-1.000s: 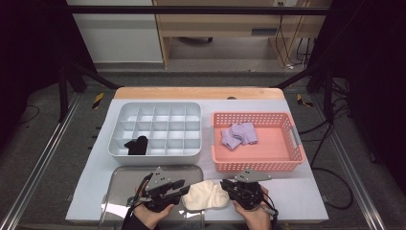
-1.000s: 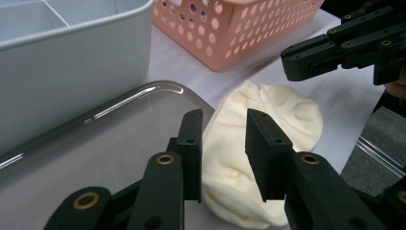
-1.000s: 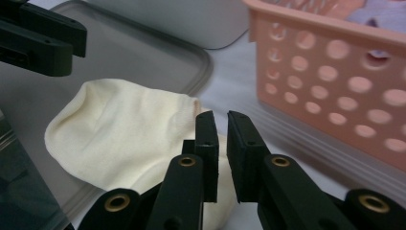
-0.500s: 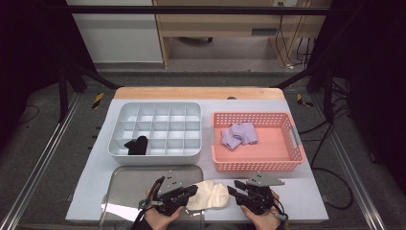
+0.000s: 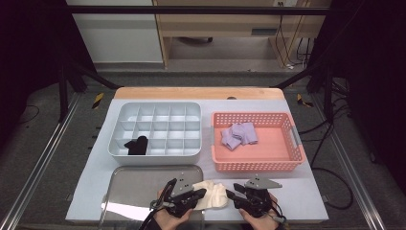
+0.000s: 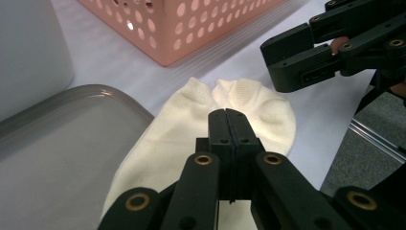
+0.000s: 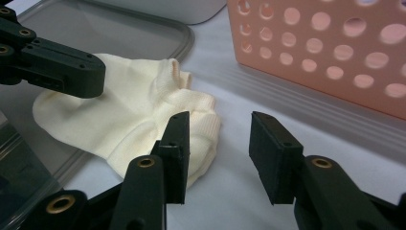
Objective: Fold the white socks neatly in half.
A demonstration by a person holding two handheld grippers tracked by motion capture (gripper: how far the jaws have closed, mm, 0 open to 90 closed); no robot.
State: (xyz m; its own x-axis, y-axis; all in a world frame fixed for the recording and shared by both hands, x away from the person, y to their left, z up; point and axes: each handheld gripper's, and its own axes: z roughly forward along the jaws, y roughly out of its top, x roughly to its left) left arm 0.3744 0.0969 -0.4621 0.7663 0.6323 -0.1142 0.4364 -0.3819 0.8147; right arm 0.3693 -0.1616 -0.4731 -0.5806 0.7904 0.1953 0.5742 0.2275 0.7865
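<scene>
From above, the grey divided box (image 5: 155, 129) sits at the left with a black sock (image 5: 136, 145) in one front compartment, and the pink basket (image 5: 258, 141) to its right holds folded purple socks (image 5: 238, 134); neither bundle appears in the gripper views, which show just the basket's perforated wall and a corner of the metal tray (image 5: 139, 191). The cream sock (image 5: 212, 195) lies at the near edge of the table (image 5: 306, 191), partly over the tray's right rim and partly on the white surface, between the two tools. The left gripper (image 5: 198, 194) reaches over the sock from the left; its own view shows the jaws pressed together above the fabric, though whether any cloth is pinched I cannot tell. The right gripper (image 7: 218, 139) has its jaws spread apart, one jaw at the sock's cuffed end, the other over bare table
</scene>
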